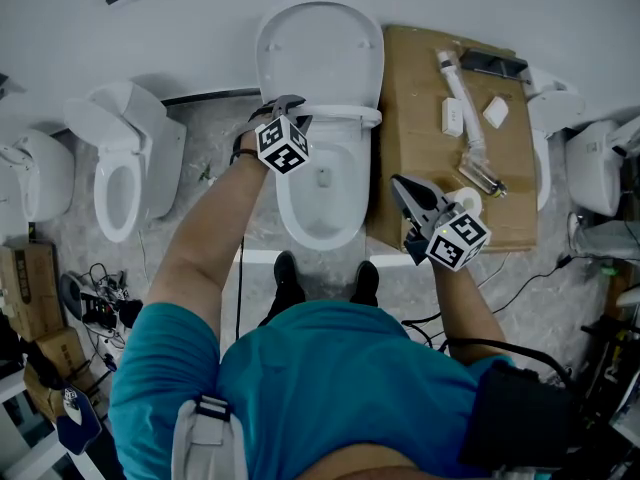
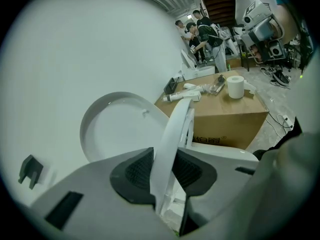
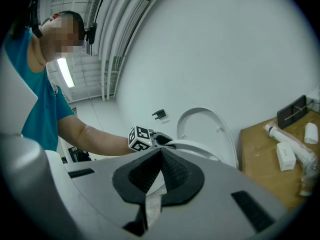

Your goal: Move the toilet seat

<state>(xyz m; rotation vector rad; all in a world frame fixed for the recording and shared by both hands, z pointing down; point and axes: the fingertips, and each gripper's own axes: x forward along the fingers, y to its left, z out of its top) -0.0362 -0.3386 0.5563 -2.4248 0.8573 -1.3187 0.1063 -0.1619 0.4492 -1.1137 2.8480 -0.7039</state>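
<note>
- Left gripper view shows your left gripper [image 2: 165, 176] clenched on the rim of the toilet seat [image 2: 172, 129]. The seat stands on edge in the middle of the frame, in front of the raised lid [image 2: 112, 129] at centre left.
- Head view puts that grip at the upper middle, at the back left of the toilet bowl [image 1: 320, 213]. Your right gripper [image 1: 402, 186] is closed and empty at centre right, by the lower left corner of the cardboard box [image 1: 420, 88].
- I judge the seat is part-way through its swing, but I cannot tell whether it is going up or down.
- For the next move, follow the hinge's arc with a firm hold, then ease the seat to rest rather than letting it drop.
- The box has a printed line low on its side in the left gripper view, but it is too small to read. I see no other legible writing.
</note>
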